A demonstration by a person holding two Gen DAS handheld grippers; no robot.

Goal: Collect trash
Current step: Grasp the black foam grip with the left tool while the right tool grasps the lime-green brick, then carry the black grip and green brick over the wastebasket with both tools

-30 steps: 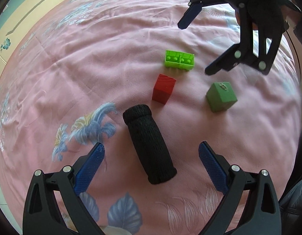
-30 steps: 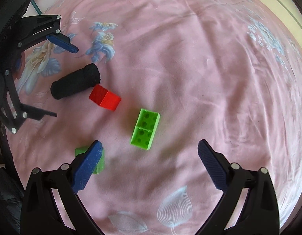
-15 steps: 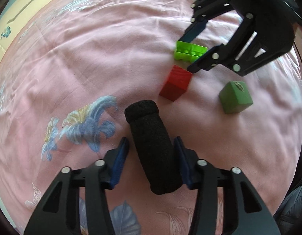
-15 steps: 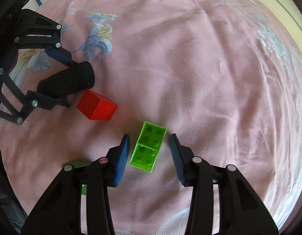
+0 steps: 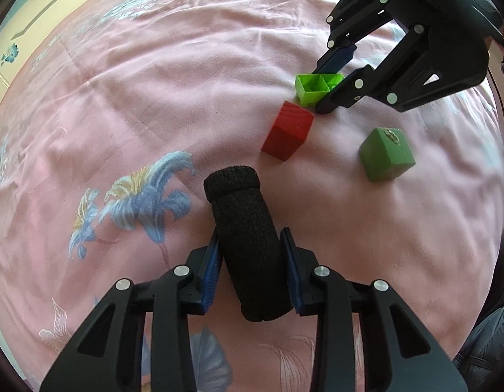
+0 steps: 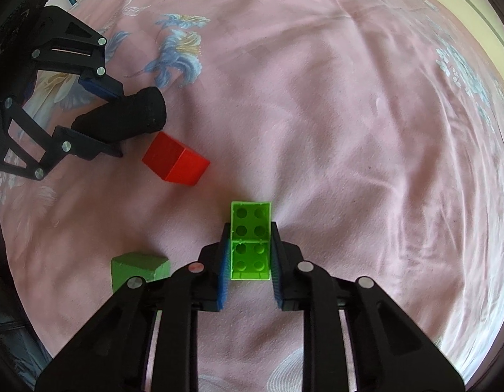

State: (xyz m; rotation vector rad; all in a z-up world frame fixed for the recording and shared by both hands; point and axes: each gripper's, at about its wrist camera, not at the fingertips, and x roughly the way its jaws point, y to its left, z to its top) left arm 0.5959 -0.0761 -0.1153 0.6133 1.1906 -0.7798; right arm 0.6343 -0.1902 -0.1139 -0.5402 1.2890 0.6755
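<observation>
My left gripper (image 5: 250, 268) is closing its jaws on the black foam roll (image 5: 247, 245), low centre in the left view. My right gripper (image 6: 250, 261) is clamped on the bright green brick (image 6: 251, 240), bottom centre of its frame on the pink bedsheet (image 6: 349, 130).

From my right wrist view: dark green block (image 6: 139, 268) at seven o'clock, near half hidden behind right gripper (image 6: 248, 258).
</observation>
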